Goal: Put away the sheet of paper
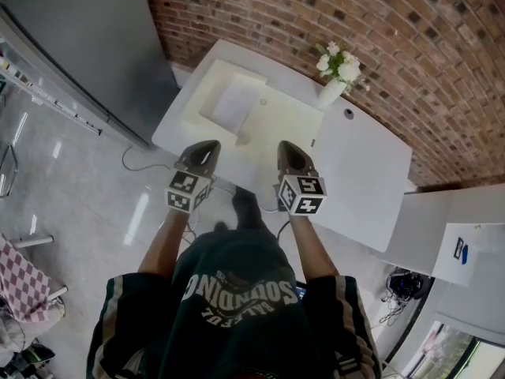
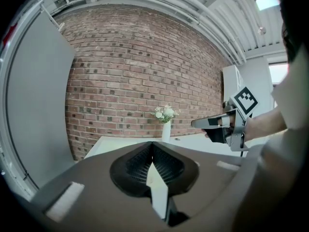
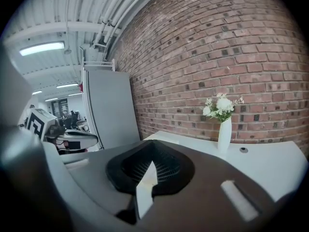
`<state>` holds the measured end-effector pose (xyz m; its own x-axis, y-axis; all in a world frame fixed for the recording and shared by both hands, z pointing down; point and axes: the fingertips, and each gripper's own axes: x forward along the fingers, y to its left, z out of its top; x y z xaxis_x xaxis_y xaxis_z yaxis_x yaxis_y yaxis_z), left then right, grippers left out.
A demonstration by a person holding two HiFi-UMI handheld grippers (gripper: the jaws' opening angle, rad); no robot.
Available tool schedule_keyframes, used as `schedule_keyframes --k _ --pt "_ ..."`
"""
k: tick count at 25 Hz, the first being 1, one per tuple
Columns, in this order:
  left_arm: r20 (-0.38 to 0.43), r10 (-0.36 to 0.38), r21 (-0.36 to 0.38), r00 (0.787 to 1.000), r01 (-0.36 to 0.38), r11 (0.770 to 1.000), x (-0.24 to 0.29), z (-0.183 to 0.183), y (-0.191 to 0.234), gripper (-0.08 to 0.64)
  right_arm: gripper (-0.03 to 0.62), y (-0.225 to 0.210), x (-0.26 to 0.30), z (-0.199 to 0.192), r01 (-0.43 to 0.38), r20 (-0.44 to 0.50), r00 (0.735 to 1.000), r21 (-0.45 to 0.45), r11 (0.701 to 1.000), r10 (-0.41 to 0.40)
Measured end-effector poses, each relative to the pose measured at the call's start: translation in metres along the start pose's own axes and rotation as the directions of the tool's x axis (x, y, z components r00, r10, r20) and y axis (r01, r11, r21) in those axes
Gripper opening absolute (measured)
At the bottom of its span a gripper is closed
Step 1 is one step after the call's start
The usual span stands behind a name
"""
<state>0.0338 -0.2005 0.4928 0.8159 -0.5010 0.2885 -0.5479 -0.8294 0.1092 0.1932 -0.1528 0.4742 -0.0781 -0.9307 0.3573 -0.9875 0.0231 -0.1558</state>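
A white sheet of paper (image 1: 234, 103) lies flat in a cream tray (image 1: 207, 85) on the left part of the white desk (image 1: 363, 164). My left gripper (image 1: 208, 145) hovers at the desk's near edge, just short of the tray, shut with nothing in it; its jaw tips meet (image 2: 152, 144). My right gripper (image 1: 287, 146) hangs beside it over the desk's near middle, also shut and empty (image 3: 153, 144). Each gripper shows in the other's view: the right gripper (image 2: 195, 123) and the left gripper (image 3: 94, 140). The paper is hidden in both gripper views.
A white vase of flowers (image 1: 335, 77) stands at the desk's back by the brick wall (image 1: 410, 30). A cable hole (image 1: 349, 113) is near it. A grey cabinet (image 1: 87, 46) stands to the left. A second white surface (image 1: 442, 227) adjoins at the right.
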Motion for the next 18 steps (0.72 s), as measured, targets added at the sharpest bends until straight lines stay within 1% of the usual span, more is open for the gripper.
schedule_keyframes --k 8,13,18 --pt "-0.001 0.008 -0.002 1.000 -0.008 1.000 -0.0009 -0.0006 -0.0048 0.011 0.000 0.0005 -0.0020 -0.0058 -0.013 -0.013 1.000 -0.001 1.000 0.013" --pt "0.008 0.010 0.006 1.000 -0.010 1.000 0.0030 0.0046 -0.0061 0.011 0.000 -0.0008 0.0015 -0.0024 -0.020 -0.014 1.000 -0.005 1.000 0.020" --pt "0.006 0.012 -0.004 1.000 -0.012 1.000 0.0023 0.0009 -0.0067 0.011 0.000 0.0038 0.0032 -0.0070 -0.035 -0.035 0.999 -0.010 0.999 0.035"
